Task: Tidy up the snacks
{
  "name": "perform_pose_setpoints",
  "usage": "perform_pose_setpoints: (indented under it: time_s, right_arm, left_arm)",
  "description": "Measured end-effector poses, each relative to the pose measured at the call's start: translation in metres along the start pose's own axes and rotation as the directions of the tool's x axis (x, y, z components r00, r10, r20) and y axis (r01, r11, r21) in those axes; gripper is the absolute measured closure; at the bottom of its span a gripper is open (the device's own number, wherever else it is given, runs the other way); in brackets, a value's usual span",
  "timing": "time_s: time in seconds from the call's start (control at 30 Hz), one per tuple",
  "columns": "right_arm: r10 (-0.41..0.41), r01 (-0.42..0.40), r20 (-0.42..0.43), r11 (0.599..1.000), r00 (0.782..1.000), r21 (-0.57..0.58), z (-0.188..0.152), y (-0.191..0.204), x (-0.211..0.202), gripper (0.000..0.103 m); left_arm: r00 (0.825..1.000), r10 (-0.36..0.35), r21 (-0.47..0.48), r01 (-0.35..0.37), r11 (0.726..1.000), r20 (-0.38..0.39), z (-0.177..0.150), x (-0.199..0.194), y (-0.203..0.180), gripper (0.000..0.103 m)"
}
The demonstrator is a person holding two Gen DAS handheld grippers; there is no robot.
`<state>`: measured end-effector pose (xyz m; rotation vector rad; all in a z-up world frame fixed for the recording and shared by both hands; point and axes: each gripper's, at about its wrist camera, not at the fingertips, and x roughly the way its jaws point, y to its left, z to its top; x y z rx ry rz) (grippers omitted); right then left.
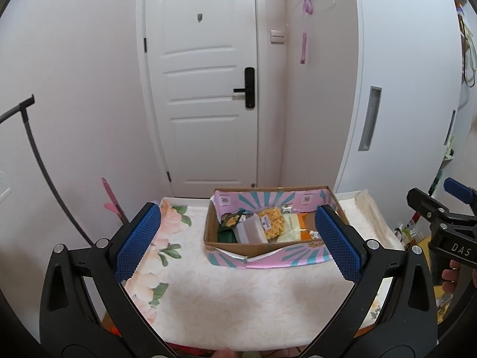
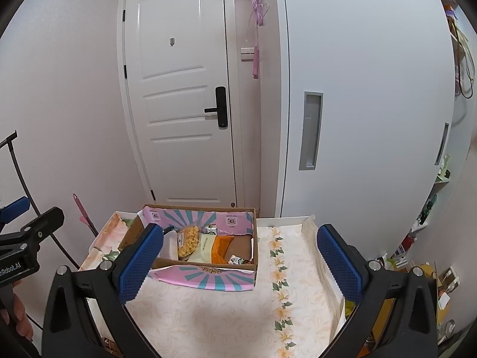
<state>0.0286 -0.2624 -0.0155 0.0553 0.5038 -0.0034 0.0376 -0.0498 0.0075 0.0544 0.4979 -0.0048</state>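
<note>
A cardboard box (image 1: pixel 262 250) with pink and teal flaps sits at the far side of the small table; it shows again as the box (image 2: pixel 208 279) in the right wrist view. Inside lie several snack packets: a bag of yellow snacks (image 1: pixel 272 222) (image 2: pixel 188 240), a dark green packet (image 1: pixel 231 223), a pale yellow pack (image 2: pixel 204 247) and an orange one (image 2: pixel 222 246). My left gripper (image 1: pixel 238 240) is open above the table, short of the box, nothing between its fingers. My right gripper (image 2: pixel 241 264) is open too, holding nothing, in front of the box.
The table wears a floral cream cloth (image 1: pixel 226 298) (image 2: pixel 238 322). Behind it stand a white door (image 1: pixel 202 89) and a white cabinet (image 2: pixel 357 104). A grey curved pole (image 1: pixel 38 155) leans at the left. Cluttered shelves (image 2: pixel 429 208) line the right side.
</note>
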Motion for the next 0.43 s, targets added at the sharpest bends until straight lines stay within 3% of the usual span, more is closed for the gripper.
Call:
perform_pose_setpoints:
  time_s: [0.27, 0.43]
  right_arm:
    - [0.011, -0.011, -0.01, 1.0, 1.0, 0.001, 0.0, -0.002, 0.001, 0.001]
    - [0.025, -0.025, -0.049, 1.0, 0.998, 0.002, -0.007, -0.006, 0.016, 0.001]
  left_arm:
    - [0.998, 0.06, 0.015, -0.06, 0.998, 0.009, -0.007, 0.0, -0.006, 0.0]
    - [0.998, 0.047, -0.026, -0.048, 0.998, -0.028, -0.015, 0.013, 0.006, 0.0]
